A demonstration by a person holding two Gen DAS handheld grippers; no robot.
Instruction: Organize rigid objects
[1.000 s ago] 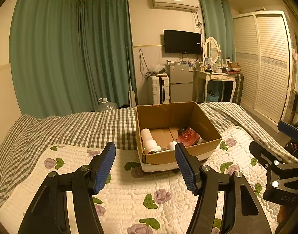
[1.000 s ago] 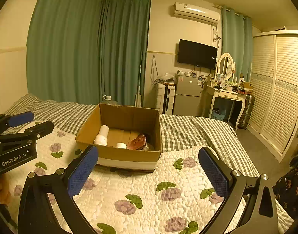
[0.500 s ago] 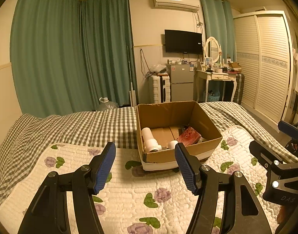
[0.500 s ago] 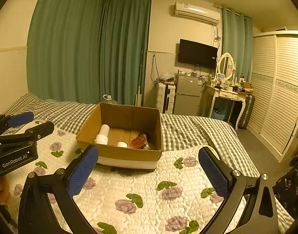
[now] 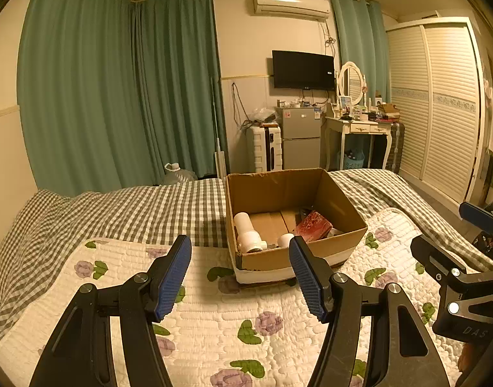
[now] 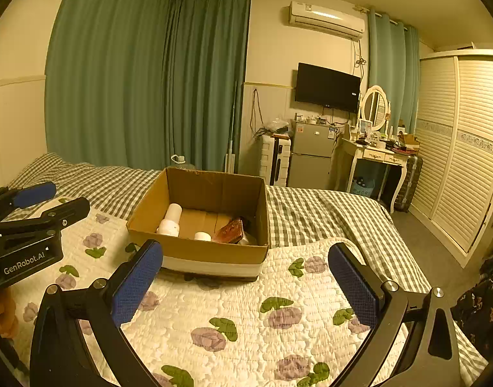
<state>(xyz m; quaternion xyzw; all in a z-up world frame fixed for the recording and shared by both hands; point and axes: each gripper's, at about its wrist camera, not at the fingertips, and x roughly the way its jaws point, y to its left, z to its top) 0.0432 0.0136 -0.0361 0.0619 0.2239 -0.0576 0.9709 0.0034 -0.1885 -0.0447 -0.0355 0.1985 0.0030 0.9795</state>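
Observation:
An open cardboard box [image 5: 338,201] [image 6: 214,253] stands on the bed. Inside lie a white bottle [image 5: 243,224] [image 6: 173,214], a small white jar [image 5: 285,239] [image 6: 202,236] and a red-brown patterned case [image 5: 312,225] [image 6: 230,230]. My left gripper [image 5: 240,274] is open and empty, held above the quilt in front of the box. My right gripper [image 6: 246,282] is open wide and empty, also in front of the box; it shows at the right edge of the left wrist view [image 5: 453,242]. The left gripper shows at the left edge of the right wrist view [image 6: 43,201].
A white floral quilt [image 5: 214,316] [image 6: 246,309] covers the near bed, over a green checked sheet [image 5: 133,206]. Behind stand green curtains [image 5: 117,96], a small fridge [image 5: 299,137], a dressing table [image 5: 359,129] and a wardrobe [image 5: 440,113].
Both views have shifted only slightly. The box and its contents stay put. Both grippers stay open.

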